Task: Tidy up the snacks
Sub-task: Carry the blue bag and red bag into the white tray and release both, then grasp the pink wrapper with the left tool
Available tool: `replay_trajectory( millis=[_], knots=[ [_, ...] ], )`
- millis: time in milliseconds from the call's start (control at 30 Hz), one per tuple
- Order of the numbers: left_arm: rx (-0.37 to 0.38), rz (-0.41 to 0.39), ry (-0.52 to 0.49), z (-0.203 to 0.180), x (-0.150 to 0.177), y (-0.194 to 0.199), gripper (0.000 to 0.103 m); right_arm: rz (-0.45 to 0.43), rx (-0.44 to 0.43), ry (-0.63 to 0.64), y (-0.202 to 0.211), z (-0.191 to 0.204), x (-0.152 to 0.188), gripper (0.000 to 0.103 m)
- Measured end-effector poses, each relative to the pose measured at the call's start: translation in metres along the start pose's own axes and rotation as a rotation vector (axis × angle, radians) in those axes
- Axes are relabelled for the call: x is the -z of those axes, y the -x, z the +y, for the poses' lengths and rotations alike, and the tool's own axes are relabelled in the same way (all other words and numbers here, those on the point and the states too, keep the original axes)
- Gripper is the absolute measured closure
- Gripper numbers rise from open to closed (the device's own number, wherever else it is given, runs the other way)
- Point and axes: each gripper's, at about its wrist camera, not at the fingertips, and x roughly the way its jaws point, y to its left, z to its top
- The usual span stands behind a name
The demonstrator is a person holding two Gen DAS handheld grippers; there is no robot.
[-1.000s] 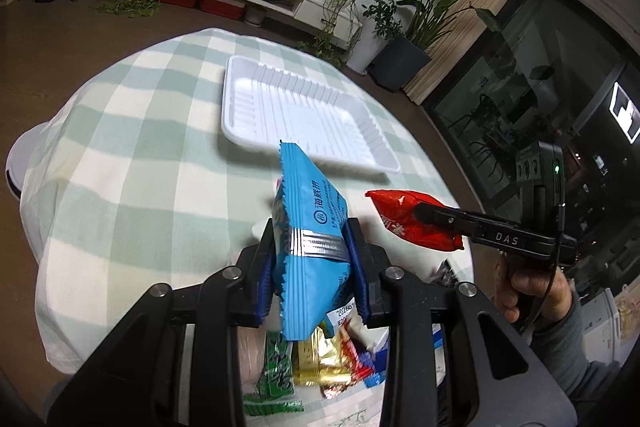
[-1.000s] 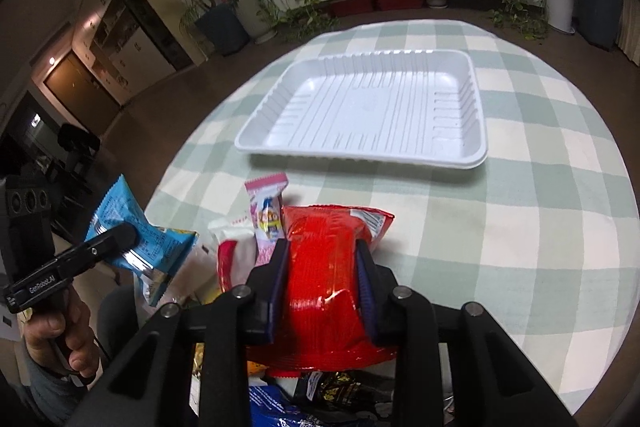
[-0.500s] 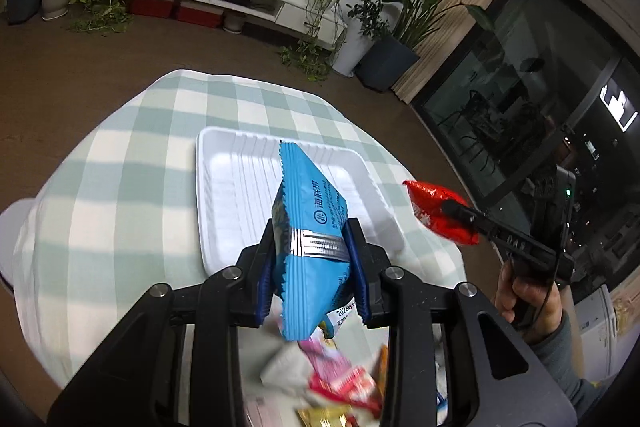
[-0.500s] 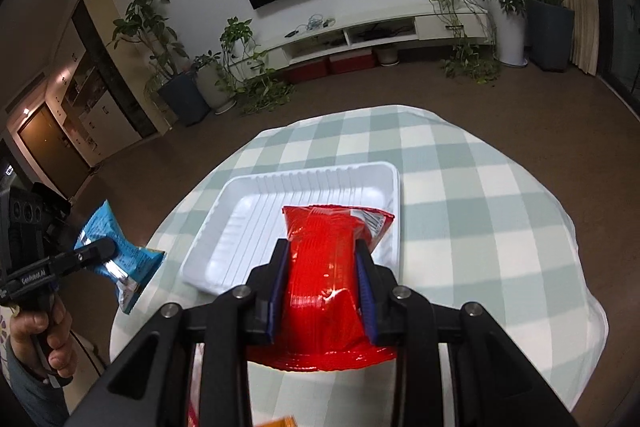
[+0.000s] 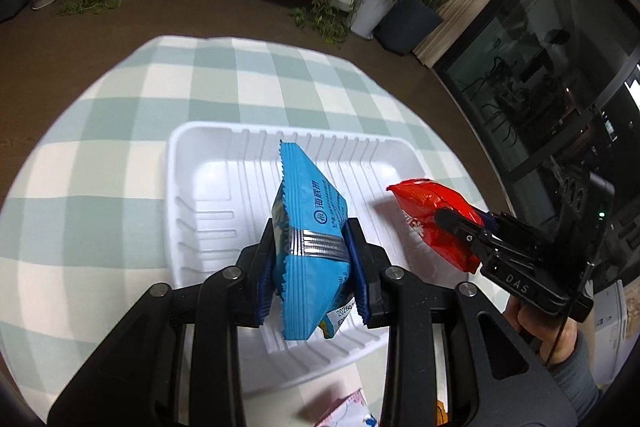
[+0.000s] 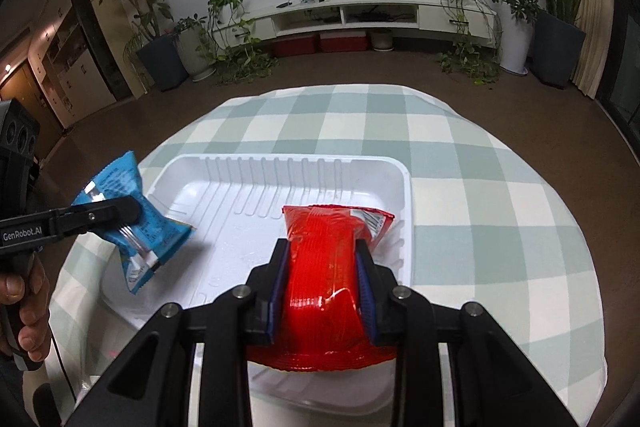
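I've got 2 grippers up, each clamped on 1 packet. Left gripper [image 5: 312, 247]: both pads pinch the blue snack packet [image 5: 308, 227] across its waist, packet standing on edge, serrated seam toward 12 o'clock. Right gripper [image 6: 322, 283]: both pads squeeze the red snack packet [image 6: 324, 267], which bulges out below the fingers. Both packets hang over the 1 white foam tray [image 5: 192, 187]; I can't tell if either touches it.

In the left wrist view the right gripper [image 5: 450, 223] sits at 3 o'clock with the red packet's tip over the tray's right rim, a hand [image 5: 536, 327] and grey sleeve behind it. In the right wrist view the left gripper [image 6: 128, 213] comes in at 9 o'clock, blue packet over the tray's left edge.

Tray interior: 0 snacks resting in it that I can see. It lies on 1 round table with a green-white check cloth [image 6: 480, 187]. Loose at 6 o'clock in the left view: 1 pink-white wrapper [image 5: 348, 407], plus 1 orange scrap, too cropped to identify.
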Motion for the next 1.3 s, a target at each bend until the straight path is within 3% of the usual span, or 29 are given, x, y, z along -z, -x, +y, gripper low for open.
replay_trajectory(
  millis=[233,367,467,533,667,933,1033,1200,1300],
  knots=[
    [-0.035,0.057,0.009,0.006,0.012,-0.03,0.072,0.032,0.014,0.049,-0.015,0.003,0.008,0.069],
    [-0.075,0.071,-0.001,0.005,0.014,-0.035,0.058,0.05,0.028,0.066,-0.018,0.006,0.011,0.067],
    [-0.076,0.059,0.001,0.005,0.015,-0.031,0.056,0.063,0.031,0.068,-0.02,0.006,0.012,0.065],
    [-0.084,0.048,-0.004,0.003,0.014,-0.027,0.053,0.067,0.04,0.075,-0.019,0.006,0.013,0.061],
    [-0.085,0.025,0.0,0.002,0.016,-0.011,0.046,0.06,0.043,0.073,-0.014,0.005,0.012,0.044],
    [-0.085,-0.052,-0.003,-0.004,0.037,0.05,0.041,-0.006,0.065,0.078,0.032,0.004,0.002,0.028],
    [-0.081,-0.106,-0.005,-0.008,0.053,0.086,0.033,-0.061,0.063,0.08,0.07,0.005,0.001,0.023],
    [-0.042,-0.22,-0.008,-0.02,0.093,0.152,0.005,-0.181,-0.015,0.056,0.138,0.008,0.014,0.009],
    [-0.015,-0.271,-0.036,-0.03,0.127,0.186,0.0,-0.265,-0.1,0.039,0.181,0.013,0.034,0.0]
  ],
)
